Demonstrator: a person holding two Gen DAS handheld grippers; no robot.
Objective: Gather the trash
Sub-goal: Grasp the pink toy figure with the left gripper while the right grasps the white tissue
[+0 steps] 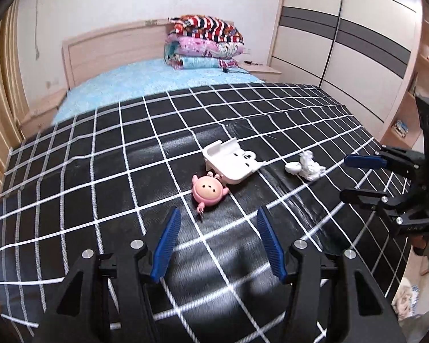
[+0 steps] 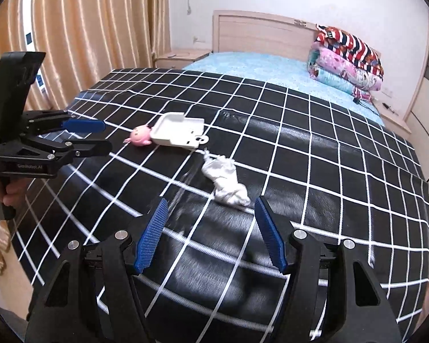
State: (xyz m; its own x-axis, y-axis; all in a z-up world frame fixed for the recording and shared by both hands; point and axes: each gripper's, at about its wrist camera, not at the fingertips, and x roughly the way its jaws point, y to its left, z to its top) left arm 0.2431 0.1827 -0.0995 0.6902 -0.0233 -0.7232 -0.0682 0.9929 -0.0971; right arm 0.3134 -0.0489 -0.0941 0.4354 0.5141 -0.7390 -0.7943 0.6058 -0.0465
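A crumpled white tissue (image 2: 226,180) lies on the black grid-patterned cover (image 2: 329,171), just beyond the tips of my right gripper (image 2: 211,201), which is open and holds nothing. Farther back sit a small white dustpan-like tray (image 2: 180,133) and a pink round toy (image 2: 140,135). In the left wrist view my left gripper (image 1: 218,211) is open and bare, a short way in front of the pink toy (image 1: 208,191). The white tray (image 1: 231,163) lies behind the toy and the tissue (image 1: 307,165) to its right. The right gripper (image 1: 344,177) reaches in from the right, near the tissue.
The black cover (image 1: 100,171) spreads over the foot of a bed with a blue sheet. Folded quilts (image 1: 206,43) are stacked by the headboard. A wardrobe (image 1: 343,43) stands on one side and tan curtains (image 2: 85,28) on the other. A hand holds the left gripper (image 2: 107,135).
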